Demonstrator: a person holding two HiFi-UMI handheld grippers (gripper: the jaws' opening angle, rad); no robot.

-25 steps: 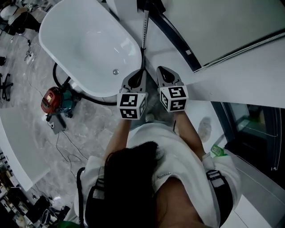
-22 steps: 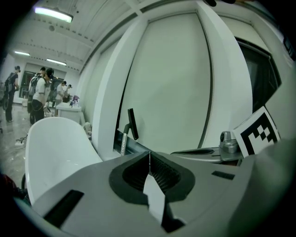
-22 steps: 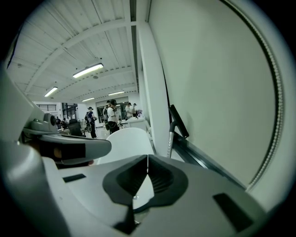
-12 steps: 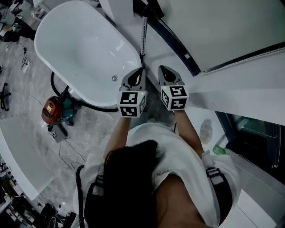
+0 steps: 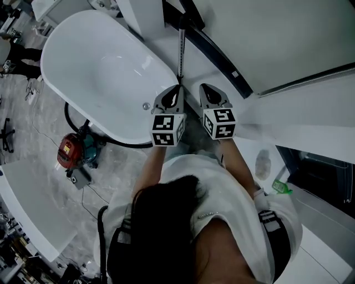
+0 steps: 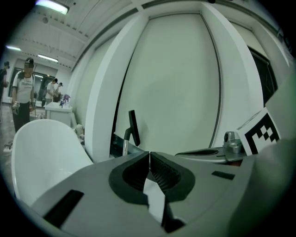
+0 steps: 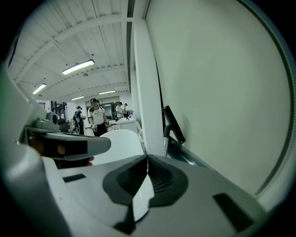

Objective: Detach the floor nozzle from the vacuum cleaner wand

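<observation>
The vacuum's metal wand (image 5: 180,51) leans upright against the white wall, with the black floor nozzle (image 5: 190,15) at its top end. The wand (image 6: 125,144) and nozzle (image 6: 134,127) show ahead in the left gripper view, and the wand (image 7: 165,141) and nozzle (image 7: 174,124) likewise in the right gripper view. A red and teal canister (image 5: 76,150) sits on the floor beside the tub. My left gripper (image 5: 177,89) and right gripper (image 5: 204,87) are side by side just short of the wand's lower end. Both are shut and hold nothing.
A white bathtub (image 5: 83,39) fills the upper left, with a black hose (image 5: 116,141) curving round its base. A dark curved rail (image 5: 222,58) runs along the wall on the right. A green item (image 5: 280,187) lies at the right. People (image 7: 97,118) stand far off.
Both grippers have moved forward together toward the wand, staying shut. The tub and canister have slid down and to the right in the head view.
</observation>
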